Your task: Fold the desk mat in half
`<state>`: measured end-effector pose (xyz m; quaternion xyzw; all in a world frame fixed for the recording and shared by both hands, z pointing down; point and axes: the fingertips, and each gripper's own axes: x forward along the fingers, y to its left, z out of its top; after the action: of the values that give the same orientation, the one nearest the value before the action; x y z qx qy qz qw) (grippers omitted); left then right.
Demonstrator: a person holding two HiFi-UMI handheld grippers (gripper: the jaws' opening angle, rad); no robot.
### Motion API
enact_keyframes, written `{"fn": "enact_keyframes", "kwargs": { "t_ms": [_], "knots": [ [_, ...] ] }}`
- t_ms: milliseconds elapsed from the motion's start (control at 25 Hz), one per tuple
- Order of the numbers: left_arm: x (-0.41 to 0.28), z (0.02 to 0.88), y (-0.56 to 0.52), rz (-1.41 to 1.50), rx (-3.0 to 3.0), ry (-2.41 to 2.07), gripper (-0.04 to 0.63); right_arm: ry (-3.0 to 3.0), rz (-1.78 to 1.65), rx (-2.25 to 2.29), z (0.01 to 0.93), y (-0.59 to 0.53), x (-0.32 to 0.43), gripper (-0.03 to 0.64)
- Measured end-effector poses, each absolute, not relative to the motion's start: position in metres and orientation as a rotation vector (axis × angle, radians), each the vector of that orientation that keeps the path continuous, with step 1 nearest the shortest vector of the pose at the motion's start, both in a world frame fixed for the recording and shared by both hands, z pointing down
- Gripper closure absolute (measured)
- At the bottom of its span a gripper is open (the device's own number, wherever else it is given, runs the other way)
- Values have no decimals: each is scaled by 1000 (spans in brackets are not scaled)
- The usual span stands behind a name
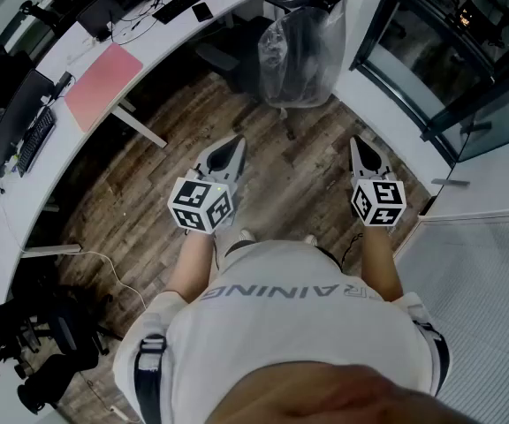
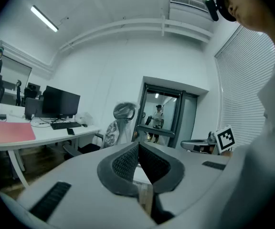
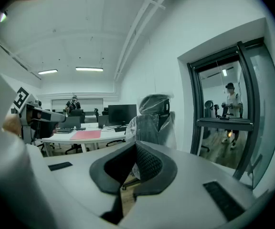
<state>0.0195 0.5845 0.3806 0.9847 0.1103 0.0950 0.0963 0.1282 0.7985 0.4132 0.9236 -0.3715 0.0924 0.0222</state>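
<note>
A wood-plank floor (image 1: 148, 210) fills the middle of the room; a long white surface (image 1: 166, 25) curves along the far left, with a black keyboard (image 1: 35, 140) and dark monitors (image 2: 60, 103) on it; a desk chair wrapped in clear plastic (image 1: 300, 47) stands at its far end; a dark-framed glass partition (image 1: 431, 78) lines the right side; near right, the floor turns to pale grey matting (image 1: 493, 316); walls and ceiling are white; strip lights (image 2: 44, 18) glow overhead; slatted blinds (image 2: 245, 89) cover a window on the right; black chairs (image 1: 51, 352) cluster near left.
</note>
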Motion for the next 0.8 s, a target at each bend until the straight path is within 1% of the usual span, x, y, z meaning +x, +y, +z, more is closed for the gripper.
{"fn": "enact_keyframes", "kwargs": {
  "t_ms": [440,800],
  "knots": [
    [21,385,574,281,2908,317,568,-1160,285,2846,415,786,132,594],
    [20,375,546,251,2912,289,568,-1246,287,2899,408,758,135,594]
  ]
}}
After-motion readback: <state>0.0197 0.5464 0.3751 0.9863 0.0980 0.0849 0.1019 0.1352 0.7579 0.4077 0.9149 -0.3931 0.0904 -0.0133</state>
